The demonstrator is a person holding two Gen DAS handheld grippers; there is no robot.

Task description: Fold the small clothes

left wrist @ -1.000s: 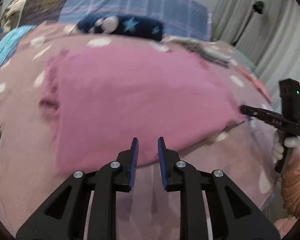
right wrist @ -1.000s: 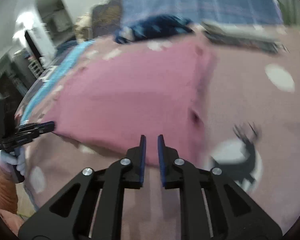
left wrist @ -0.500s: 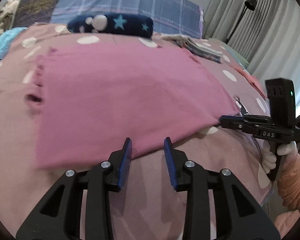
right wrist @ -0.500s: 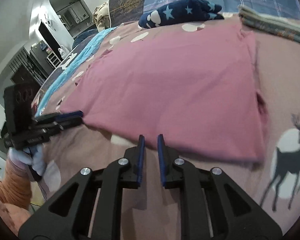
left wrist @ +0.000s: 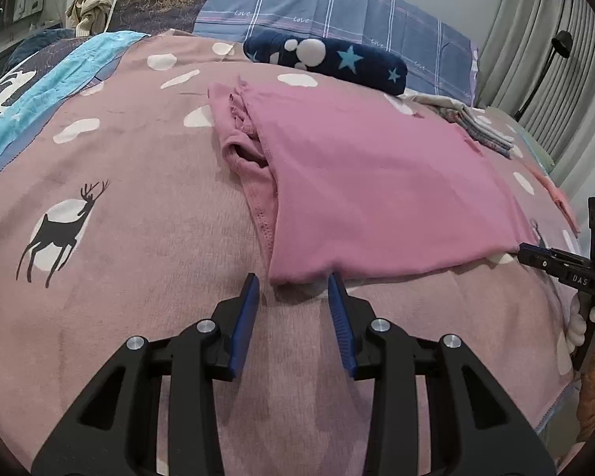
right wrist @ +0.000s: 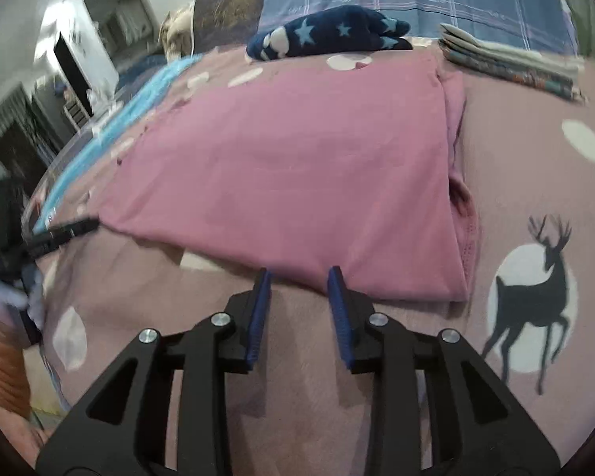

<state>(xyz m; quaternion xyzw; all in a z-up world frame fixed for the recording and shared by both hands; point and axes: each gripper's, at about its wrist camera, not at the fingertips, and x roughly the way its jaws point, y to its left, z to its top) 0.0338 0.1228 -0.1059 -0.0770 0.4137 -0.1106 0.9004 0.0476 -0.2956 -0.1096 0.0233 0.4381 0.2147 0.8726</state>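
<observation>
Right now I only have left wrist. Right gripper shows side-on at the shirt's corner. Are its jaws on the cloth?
Observer: Not gripping. The right gripper is opening. The shirt hem lies just at its tips and the pads are not pressing it.
Operator: Is the side edge there clean?
Observer: No. An under layer sticks out past the top layer along that edge.
</observation>
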